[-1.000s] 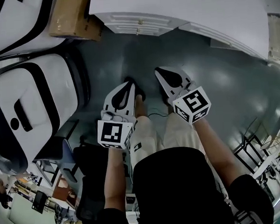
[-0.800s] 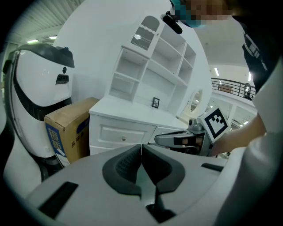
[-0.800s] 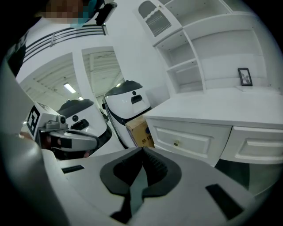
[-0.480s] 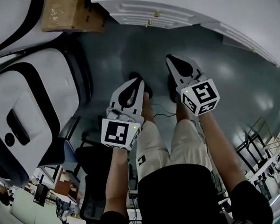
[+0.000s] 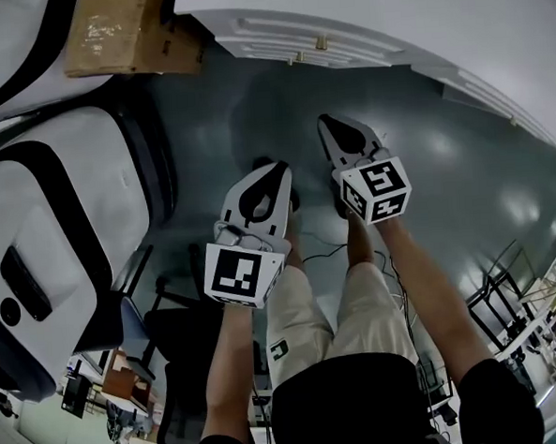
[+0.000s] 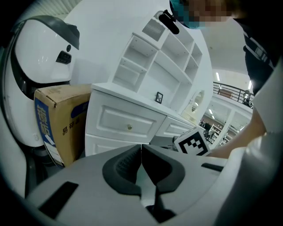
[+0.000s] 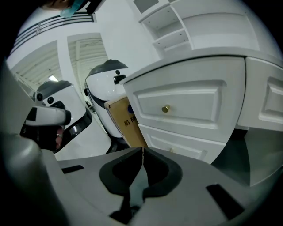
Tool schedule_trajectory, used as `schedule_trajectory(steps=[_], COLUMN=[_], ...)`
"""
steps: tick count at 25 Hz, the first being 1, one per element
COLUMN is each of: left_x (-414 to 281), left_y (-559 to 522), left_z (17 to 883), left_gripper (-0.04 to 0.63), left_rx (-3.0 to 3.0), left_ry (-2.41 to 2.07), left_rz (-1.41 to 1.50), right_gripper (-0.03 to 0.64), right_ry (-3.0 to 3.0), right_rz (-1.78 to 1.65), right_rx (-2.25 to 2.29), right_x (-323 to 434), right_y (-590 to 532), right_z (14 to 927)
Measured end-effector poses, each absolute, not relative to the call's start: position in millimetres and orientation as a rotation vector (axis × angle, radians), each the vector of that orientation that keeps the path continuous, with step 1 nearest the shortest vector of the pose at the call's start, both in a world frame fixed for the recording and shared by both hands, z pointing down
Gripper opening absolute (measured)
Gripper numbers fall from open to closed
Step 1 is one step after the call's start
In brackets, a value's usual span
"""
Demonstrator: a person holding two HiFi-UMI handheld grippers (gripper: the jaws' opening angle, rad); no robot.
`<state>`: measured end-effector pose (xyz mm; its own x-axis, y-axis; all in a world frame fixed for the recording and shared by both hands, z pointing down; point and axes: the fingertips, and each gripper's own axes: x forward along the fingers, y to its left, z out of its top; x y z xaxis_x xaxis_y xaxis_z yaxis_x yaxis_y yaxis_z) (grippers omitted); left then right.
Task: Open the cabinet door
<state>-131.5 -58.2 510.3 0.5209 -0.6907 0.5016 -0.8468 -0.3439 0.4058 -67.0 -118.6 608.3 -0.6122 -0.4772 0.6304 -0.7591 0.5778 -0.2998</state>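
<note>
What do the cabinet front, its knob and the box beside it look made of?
Cabinet: probably painted wood or board, with a smooth white sheen and moulded panel edges.
Knob: likely metal, with a shiny brass colour.
Box: cardboard, matt brown, with blue print.

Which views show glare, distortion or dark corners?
Head view: strong fisheye bending, soft glare patches on the grey floor. Left gripper view: black rounded corners, the white cabinet leans and curves. Right gripper view: same dark corners, cabinet edges bowed, its brass knob sharp.
</note>
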Motion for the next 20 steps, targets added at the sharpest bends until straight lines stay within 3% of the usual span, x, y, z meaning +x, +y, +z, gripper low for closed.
schedule_trajectory(steps=[20], left_x=[-156.9], left_y=[-78.0], left_z=[554.7], left_gripper=[0.023], left_rx=[2.111], left_ry=[-1.212], left_rz=[0.314], right_gripper=[0.074], right_ry=[-2.187], right_rz=[0.788], right_rx=[1.150], right_x=[-84.5], right_y=[-177.5], right_z=[728.4])
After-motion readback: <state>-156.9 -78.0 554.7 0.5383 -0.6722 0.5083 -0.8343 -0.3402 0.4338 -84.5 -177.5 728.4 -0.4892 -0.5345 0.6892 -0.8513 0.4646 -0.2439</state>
